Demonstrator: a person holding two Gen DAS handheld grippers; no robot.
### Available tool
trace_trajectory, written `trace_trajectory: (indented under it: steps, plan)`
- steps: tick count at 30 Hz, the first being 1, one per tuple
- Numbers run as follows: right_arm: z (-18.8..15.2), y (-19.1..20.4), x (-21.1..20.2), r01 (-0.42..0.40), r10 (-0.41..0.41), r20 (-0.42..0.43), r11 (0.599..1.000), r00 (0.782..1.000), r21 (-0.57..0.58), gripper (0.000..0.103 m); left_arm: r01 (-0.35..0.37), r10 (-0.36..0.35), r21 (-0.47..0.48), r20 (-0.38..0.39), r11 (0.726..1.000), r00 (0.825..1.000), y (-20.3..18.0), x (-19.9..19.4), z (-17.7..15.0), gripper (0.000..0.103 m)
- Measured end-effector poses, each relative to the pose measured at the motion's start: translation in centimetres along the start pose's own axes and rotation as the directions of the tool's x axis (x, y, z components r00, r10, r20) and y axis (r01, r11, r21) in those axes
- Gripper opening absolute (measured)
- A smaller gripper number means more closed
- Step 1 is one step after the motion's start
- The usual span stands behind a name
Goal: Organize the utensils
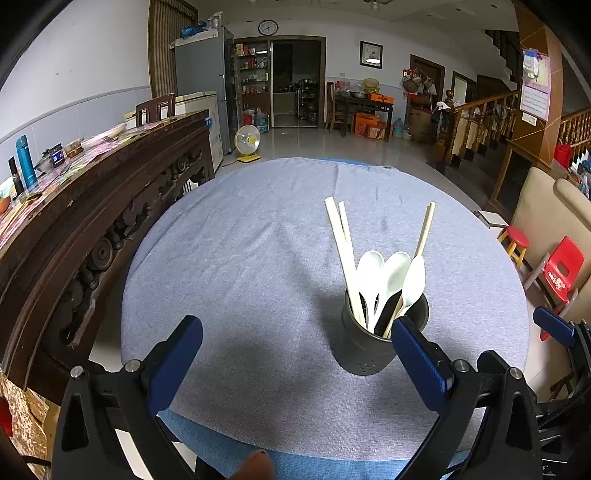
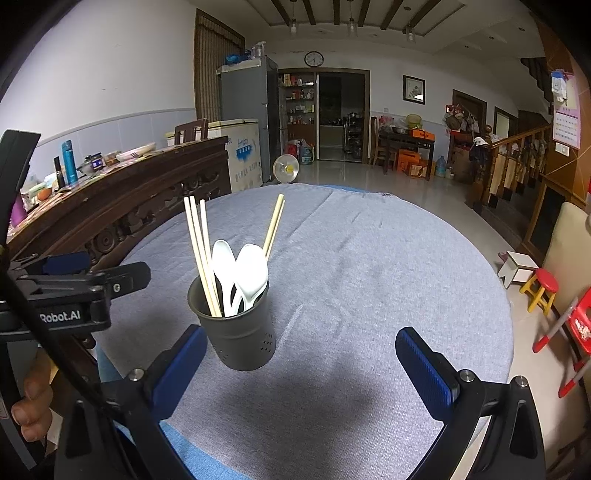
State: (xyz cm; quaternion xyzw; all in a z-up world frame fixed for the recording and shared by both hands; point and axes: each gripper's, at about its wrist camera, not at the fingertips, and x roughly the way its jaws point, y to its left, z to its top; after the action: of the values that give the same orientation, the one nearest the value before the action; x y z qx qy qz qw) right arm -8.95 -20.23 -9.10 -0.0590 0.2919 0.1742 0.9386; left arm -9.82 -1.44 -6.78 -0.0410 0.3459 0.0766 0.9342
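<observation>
Two grippers, both empty, jaws spread wide over a round counter (image 1: 258, 240) draped in grey-blue woven cloth with a fine, slightly nubby weave. Left gripper (image 1: 297, 363): black frame, ribbed blue pads, nothing between them. Right gripper (image 2: 301, 363): same build, jaws equally wide, holding nothing.

Utensil holder (image 1: 364, 349): dark matte cylinder, small punched holes low on its wall, standing upright on the cloth near the counter's near edge. Inside: pale, straight chopsticks (image 1: 341, 240), square-cut at the top, leaning apart in two groups; white glossy spoons (image 1: 391, 275), bowls up, rounded and overlapping.

Left wrist view: holder sits just ahead of the right-hand pad, partly behind it; a blue pad of the other gripper shows at far right. Right wrist view: holder (image 2: 238, 332) sits just beyond the left-hand pad; the left gripper's black body, lettered "Robot.AI", comes in from the left edge, with a hand's fingers (image 2: 31, 402) below it. Hole pattern is clearer here.

Room: dark carved wooden sideboard (image 1: 110, 192) to the left, cluttered top; grey fridge, wall clock (image 1: 268, 27), small yellow fan (image 1: 247, 144) on a glossy tiled floor; wooden stair rail at right; red stool (image 1: 515, 242) and red chair beside the counter. Ceiling beams appear only in the right wrist view.
</observation>
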Motion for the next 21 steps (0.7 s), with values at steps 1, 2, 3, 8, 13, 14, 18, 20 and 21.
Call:
trace_trajectory:
  steps: [1,2,3,8,13,14,18,20,21]
  plan:
    - [-0.01,0.0,0.01,0.0,0.0,0.0,1.0,1.0,-0.001,0.103,0.002,-0.002,-0.002,0.0,1.0,1.0,0.0,-0.02,0.03,0.101]
    - [-0.06,0.03,-0.02,0.0,0.0,0.0,1.0,1.0,-0.002,0.103,0.004,-0.004,-0.003,0.0,1.0,1.0,0.0,-0.03,0.06,0.101]
    - [-0.03,0.05,-0.05,0.0,0.0,-0.001,1.0,1.0,-0.001,0.103,0.006,-0.006,-0.002,-0.001,1.0,1.0,-0.02,-0.02,0.07,0.101]
    - [0.02,0.02,-0.08,-0.001,0.001,-0.005,1.0,1.0,0.001,0.103,0.006,-0.006,0.002,-0.005,1.0,1.0,-0.18,0.06,0.03,0.101]
    - [-0.03,-0.01,-0.11,-0.001,0.001,-0.004,1.0,1.0,-0.001,0.103,0.011,-0.011,0.007,-0.001,1.0,1.0,-0.23,0.05,0.12,0.101]
    - [0.0,-0.03,-0.13,-0.001,0.001,-0.004,1.0,1.0,-0.001,0.103,0.014,-0.014,0.006,-0.003,1.0,1.0,-0.23,0.05,0.12,0.101]
    - [-0.01,-0.03,-0.2,-0.002,0.002,-0.001,1.0,1.0,-0.003,0.103,0.017,-0.017,0.007,0.003,1.0,1.0,-0.26,-0.11,0.02,0.101]
    - [-0.03,-0.04,-0.2,-0.002,0.002,-0.001,1.0,1.0,-0.004,0.103,0.03,-0.03,0.008,0.011,1.0,0.999,-0.19,-0.31,0.01,0.101]
    - [-0.02,-0.04,-0.21,-0.003,0.003,-0.001,1.0,1.0,-0.004,0.103,0.036,-0.036,0.01,0.016,0.999,0.999,-0.24,-0.47,-0.01,0.101]
